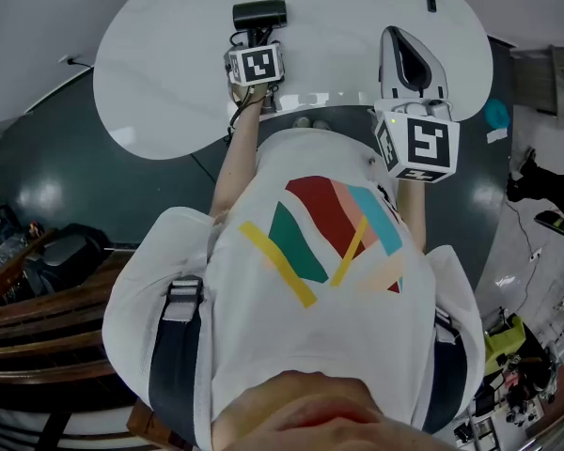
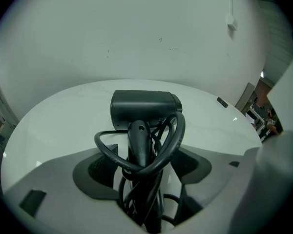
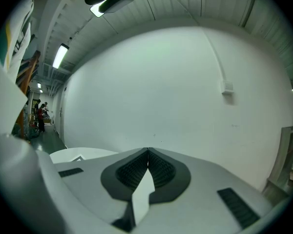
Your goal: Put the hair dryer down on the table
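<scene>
A black hair dryer (image 1: 259, 14) lies on the white round table (image 1: 160, 73), its cord looped around the handle (image 2: 139, 145). My left gripper (image 1: 258, 38) reaches over it from the near side. In the left gripper view the handle and cord stand between the jaws of the left gripper (image 2: 144, 167), with white gaps showing between the dark pads (image 2: 100, 167) and the handle, so the jaws are open. The dryer's head (image 2: 145, 110) rests on the tabletop. My right gripper (image 1: 415, 61) hovers to the right over the table edge, jaws shut together on nothing (image 3: 148, 162).
A small dark object (image 1: 430, 0) lies near the table's far right edge and also shows in the left gripper view (image 2: 222, 102). A white wall stands behind the table. Clutter and cables cover the floor at right (image 1: 536, 346); wooden furniture (image 1: 38, 318) is at left.
</scene>
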`<state>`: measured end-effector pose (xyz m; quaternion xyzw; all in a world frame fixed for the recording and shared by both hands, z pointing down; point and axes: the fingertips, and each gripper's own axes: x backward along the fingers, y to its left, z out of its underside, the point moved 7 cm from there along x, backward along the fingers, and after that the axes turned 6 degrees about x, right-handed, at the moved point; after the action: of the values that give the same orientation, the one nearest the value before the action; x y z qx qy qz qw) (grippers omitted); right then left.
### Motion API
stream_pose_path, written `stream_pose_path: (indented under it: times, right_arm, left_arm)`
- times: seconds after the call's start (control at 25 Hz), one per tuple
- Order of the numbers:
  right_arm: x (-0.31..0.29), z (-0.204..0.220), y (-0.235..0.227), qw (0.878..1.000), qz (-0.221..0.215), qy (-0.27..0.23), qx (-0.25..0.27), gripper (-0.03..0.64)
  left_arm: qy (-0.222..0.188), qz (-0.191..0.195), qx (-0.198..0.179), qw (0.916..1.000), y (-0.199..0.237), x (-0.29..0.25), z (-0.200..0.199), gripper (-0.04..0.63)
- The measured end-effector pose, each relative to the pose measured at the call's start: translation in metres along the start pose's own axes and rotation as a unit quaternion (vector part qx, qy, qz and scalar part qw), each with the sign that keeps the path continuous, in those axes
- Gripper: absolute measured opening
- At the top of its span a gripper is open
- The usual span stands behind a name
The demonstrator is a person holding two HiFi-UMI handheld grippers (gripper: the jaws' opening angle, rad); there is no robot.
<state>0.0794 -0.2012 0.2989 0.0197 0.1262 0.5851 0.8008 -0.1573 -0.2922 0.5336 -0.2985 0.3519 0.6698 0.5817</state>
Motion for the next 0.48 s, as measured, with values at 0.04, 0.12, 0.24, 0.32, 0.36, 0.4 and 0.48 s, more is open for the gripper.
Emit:
stream_pose_path:
  times: [0.04, 0.12, 0.24, 0.32, 0.36, 0.4, 0.48]
  right_arm:
    - [0.0, 0.001, 0.0, 1.0, -0.004, 0.001, 0.0, 0.011]
    - [0.001, 0.003, 0.002, 1.0, -0.012, 0.002, 0.001, 0.011]
    - [0.001, 0.004, 0.005, 1.0, -0.022, 0.002, -0.001, 0.011]
    - [0.001, 0.005, 0.006, 1.0, -0.027, 0.003, -0.002, 0.011]
    - [0.001, 0.005, 0.007, 1.0, -0.029, 0.003, -0.003, 0.011]
    - [0.001, 0.006, 0.008, 1.0, -0.031, 0.003, -0.003, 0.011]
    - [0.003, 0.007, 0.01, 0.999, -0.035, 0.004, -0.004, 0.011]
  left_arm:
    - [-0.002, 0.001, 0.002, 1.0, -0.001, 0.0, 0.0, 0.321]
    - [-0.006, -0.001, 0.003, 1.0, -0.002, 0.002, 0.002, 0.345]
    - [-0.009, -0.005, -0.001, 0.9999, -0.004, 0.005, 0.004, 0.362]
    - [-0.009, -0.006, 0.0, 0.9999, -0.005, 0.006, 0.006, 0.364]
    - [-0.01, -0.007, 0.0, 0.9999, -0.005, 0.007, 0.006, 0.364]
    - [-0.011, -0.008, 0.0, 0.9999, -0.005, 0.008, 0.007, 0.364]
    - [-0.014, -0.011, 0.001, 0.9998, -0.005, 0.011, 0.008, 0.364]
